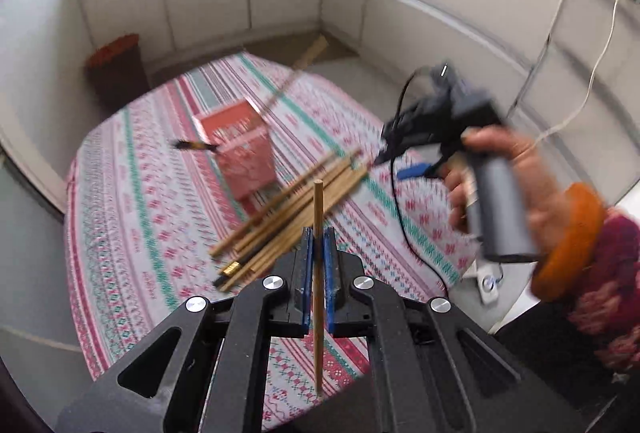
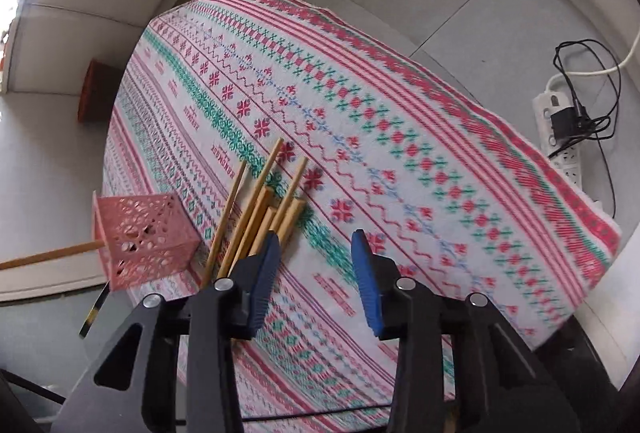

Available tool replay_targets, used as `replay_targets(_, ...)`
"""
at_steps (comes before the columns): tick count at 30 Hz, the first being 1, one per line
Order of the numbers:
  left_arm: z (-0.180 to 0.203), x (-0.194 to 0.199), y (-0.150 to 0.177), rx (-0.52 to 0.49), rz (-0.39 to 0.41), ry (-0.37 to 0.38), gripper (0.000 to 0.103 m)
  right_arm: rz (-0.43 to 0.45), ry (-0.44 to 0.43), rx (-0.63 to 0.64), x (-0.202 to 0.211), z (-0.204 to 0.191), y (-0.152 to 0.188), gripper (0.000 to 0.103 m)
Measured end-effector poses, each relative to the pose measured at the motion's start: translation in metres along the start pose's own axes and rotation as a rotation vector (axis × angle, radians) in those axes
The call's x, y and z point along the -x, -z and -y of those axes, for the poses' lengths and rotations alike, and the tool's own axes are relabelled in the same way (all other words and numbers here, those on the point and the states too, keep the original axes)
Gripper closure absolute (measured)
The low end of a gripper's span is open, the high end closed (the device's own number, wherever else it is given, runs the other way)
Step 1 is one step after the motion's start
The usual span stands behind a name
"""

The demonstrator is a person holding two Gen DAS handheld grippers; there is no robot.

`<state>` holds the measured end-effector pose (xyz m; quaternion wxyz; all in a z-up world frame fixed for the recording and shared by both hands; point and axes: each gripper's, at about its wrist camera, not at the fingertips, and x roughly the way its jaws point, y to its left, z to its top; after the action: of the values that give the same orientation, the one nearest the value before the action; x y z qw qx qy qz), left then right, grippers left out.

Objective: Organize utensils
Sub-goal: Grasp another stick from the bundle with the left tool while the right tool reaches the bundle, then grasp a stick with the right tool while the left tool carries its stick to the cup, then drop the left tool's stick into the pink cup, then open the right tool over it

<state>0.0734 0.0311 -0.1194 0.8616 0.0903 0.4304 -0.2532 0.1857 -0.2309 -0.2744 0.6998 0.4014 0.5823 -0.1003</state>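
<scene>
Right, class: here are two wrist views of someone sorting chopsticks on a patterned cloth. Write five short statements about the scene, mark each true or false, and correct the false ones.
1. The left gripper is shut on a single wooden chopstick. True.
2. The right gripper holds a chopstick. False: its jaws stand apart with nothing between them.
3. A pile of chopsticks lies on the patterned cloth. True.
4. The pink basket is solid-walled. False: its sides are perforated with cut-out patterns.
5. The power strip sits on the cloth. False: it lies off the cloth's edge, on the grey surface beside it.
</scene>
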Motion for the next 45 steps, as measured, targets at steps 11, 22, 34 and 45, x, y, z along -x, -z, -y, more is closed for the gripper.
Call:
replay_targets(11,-0.023,0.057,-0.005,0.032,0.14,0.021,0.098,0.023,0.179,0.031,-0.032,-0.027,-0.007,0.071)
replay_targets(22,-0.031,0.084,-0.005,0.068,0.21,-0.024,0.098,0.109,0.308,0.135,-0.041,-0.051,0.005,0.089)
replay_targets(34,-0.039,0.107,-0.009,0.122,0.296,-0.041,0.098,0.208,-0.023,0.245,0.069,-0.023,0.038,0.095)
replay_targets(45,-0.046,0.13,-0.044,0.203,0.407,-0.065,0.098,0.515,-0.219,0.585,0.243,-0.067,0.119,0.095)
